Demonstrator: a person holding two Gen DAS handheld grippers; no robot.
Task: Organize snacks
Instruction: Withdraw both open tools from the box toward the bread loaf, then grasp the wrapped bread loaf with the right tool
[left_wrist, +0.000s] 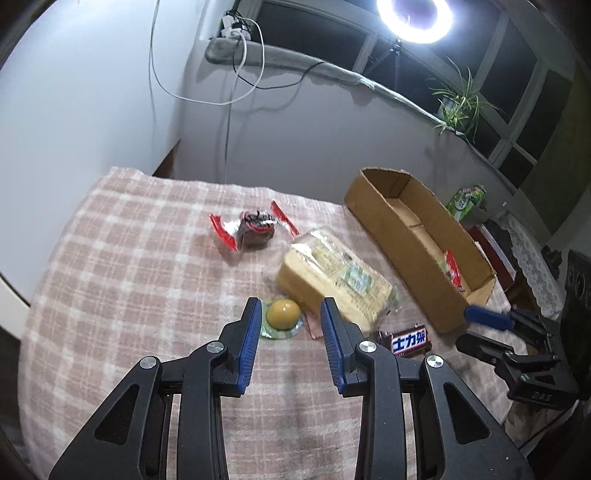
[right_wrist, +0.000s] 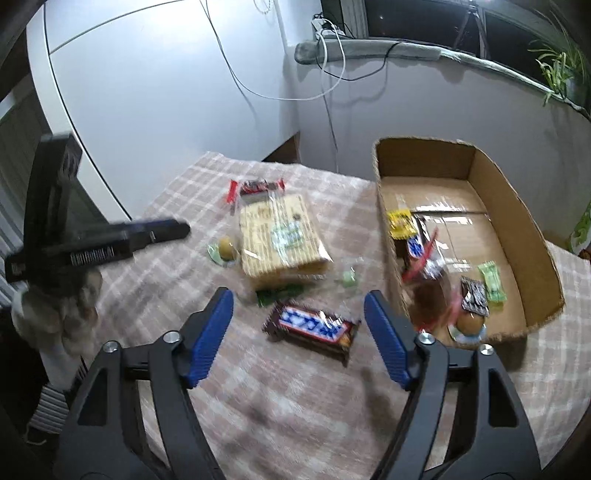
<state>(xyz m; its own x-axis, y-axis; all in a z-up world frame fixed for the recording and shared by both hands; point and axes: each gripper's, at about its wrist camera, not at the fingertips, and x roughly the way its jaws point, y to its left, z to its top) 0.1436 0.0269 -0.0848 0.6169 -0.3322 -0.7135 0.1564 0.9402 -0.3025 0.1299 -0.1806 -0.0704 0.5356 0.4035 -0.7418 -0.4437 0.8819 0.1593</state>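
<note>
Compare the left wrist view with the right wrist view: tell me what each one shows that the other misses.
Only the left wrist view shows the ring light. Only the right wrist view shows the box's contents: a yellow packet, a green candy and an egg-shaped sweet. Both show the cardboard box, the cracker pack, the chocolate bar, the yellow sweet and the checked cloth.

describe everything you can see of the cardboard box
The cardboard box is a plain brown, open-topped carton, long and shallow, with raw corrugated edges and a taped seam along its floor. It sits upright on the pink checked cloth, at the right side of the table, apart from both grippers. Several snacks lie inside, clustered at the near end: a yellow packet, a green packet, a black-and-white packet and a wrapped egg-like snack. The far half is bare.
</note>
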